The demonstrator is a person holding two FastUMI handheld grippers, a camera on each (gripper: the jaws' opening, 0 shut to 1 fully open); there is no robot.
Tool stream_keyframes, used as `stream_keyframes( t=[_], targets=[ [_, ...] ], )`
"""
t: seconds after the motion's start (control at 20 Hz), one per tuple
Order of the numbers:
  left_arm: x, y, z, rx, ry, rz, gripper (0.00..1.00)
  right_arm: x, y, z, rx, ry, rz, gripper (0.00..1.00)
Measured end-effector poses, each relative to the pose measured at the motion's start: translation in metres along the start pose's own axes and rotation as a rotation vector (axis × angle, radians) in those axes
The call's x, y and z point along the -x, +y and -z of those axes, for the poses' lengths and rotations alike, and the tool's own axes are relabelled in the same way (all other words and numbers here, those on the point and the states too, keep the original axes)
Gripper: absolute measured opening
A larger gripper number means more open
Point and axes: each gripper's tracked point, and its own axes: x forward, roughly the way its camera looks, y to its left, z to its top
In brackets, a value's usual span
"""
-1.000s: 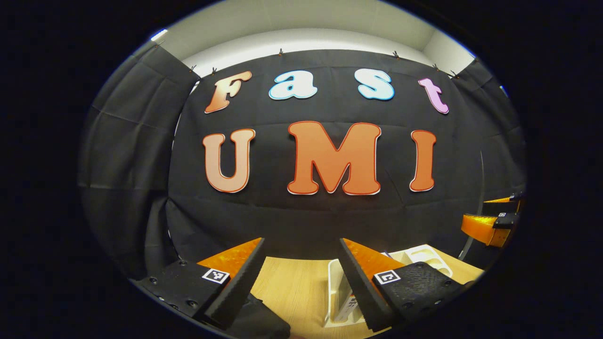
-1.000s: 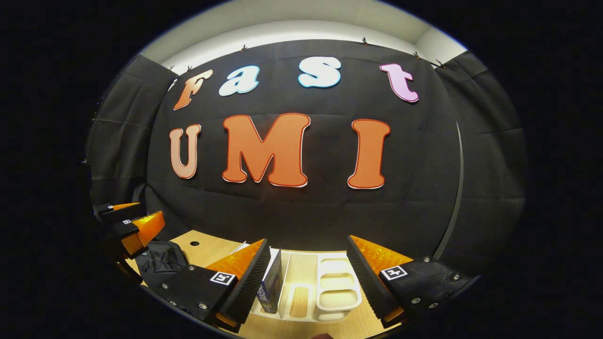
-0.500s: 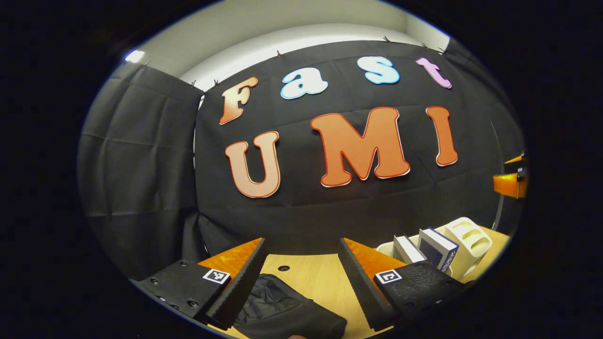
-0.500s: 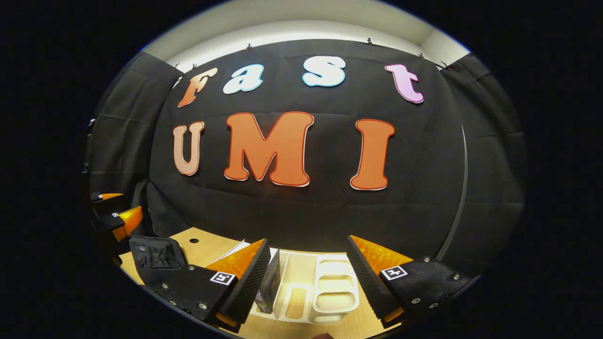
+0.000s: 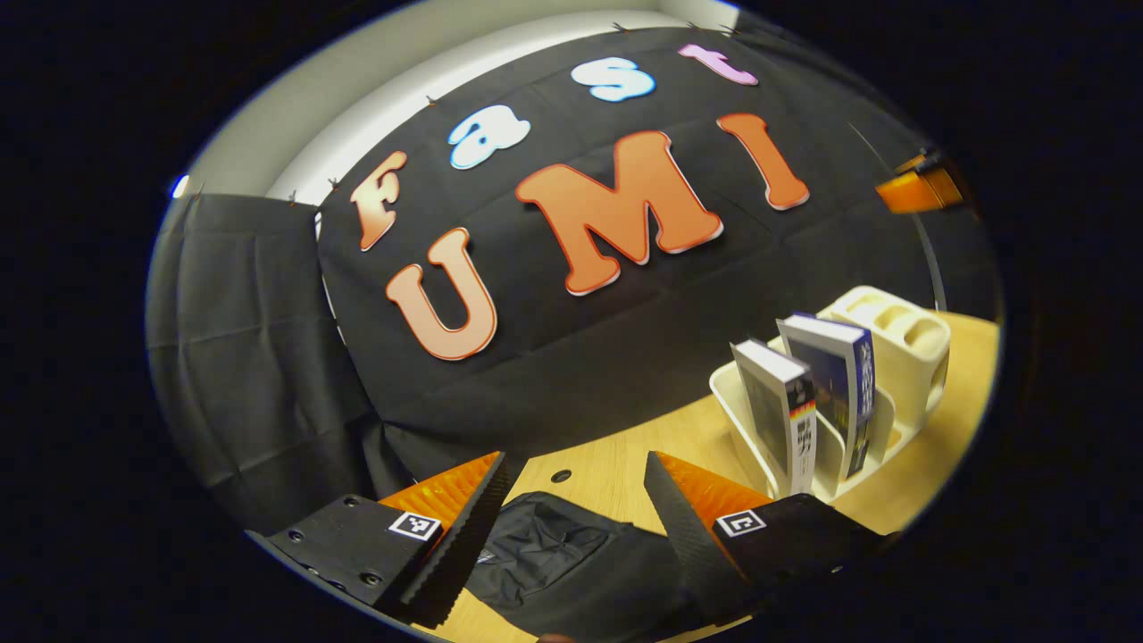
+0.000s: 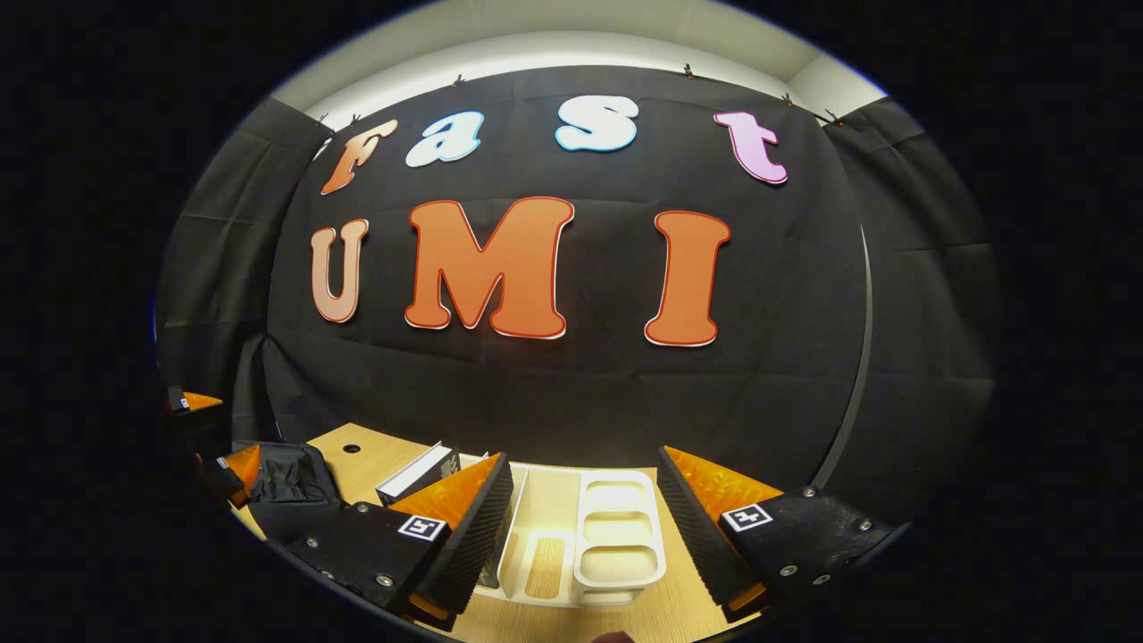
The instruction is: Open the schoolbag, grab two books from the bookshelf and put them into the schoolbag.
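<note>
We are over the wooden tabletop, and the biggest task item on it is the black schoolbag, lying flat directly under and between the jaws of our left gripper; in the right gripper view the same bag sits at the lower left, with the left gripper beside it at the edge. To the right of the bag, near but apart from it, stands the cream bookshelf, a divided rack, and in its nearer slots two books stand upright side by side: a dark blue one and a lighter one with a striped spine. Our right gripper hovers just in front of that rack, lined up with its empty compartments, one book top showing to the left of its left finger. Both pairs of jaws are spread wide and hold nothing. We judge that we are at the first step, opening the bag, since nothing shows it unfastened and both books remain in the rack. Next, our left gripper must drop onto the bag and find a zipper pull or flap edge, which we cannot make out from here.
</note>
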Motion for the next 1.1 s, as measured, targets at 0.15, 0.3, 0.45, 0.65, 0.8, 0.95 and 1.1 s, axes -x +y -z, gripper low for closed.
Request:
stream_keyframes(
  t=[0.15, 0.3, 0.45, 0.65, 0.8, 0.95, 1.1],
  targets=[
    [0.002, -0.017, 0.035, -0.112, 0.063, 0.044, 0.96, -0.001, -0.003, 0.008, 0.005, 0.011, 0.004, 0.96],
    [0.02, -0.044, 0.078, -0.206, 0.12, 0.087, 0.96, -0.002, -0.004, 0.015, -0.002, 0.031, 0.005, 0.96],
    [0.023, -0.062, 0.107, -0.27, 0.176, 0.126, 0.96, -0.001, -0.005, 0.018, 0.004, 0.036, 0.008, 0.96],
    [0.037, -0.075, 0.148, -0.349, 0.265, 0.157, 0.96, 0.0, -0.007, 0.024, 0.007, 0.047, 0.012, 0.96],
    [0.045, -0.085, 0.181, -0.387, 0.338, 0.18, 0.97, 0.0, -0.009, 0.027, 0.013, 0.052, 0.019, 0.96],
    [0.047, -0.094, 0.203, -0.411, 0.387, 0.194, 0.97, -0.001, -0.013, 0.029, 0.012, 0.056, 0.024, 0.96],
    [0.043, -0.09, 0.216, -0.45, 0.428, 0.16, 0.98, -0.004, -0.014, 0.03, 0.013, 0.057, 0.026, 0.96]
  ],
)
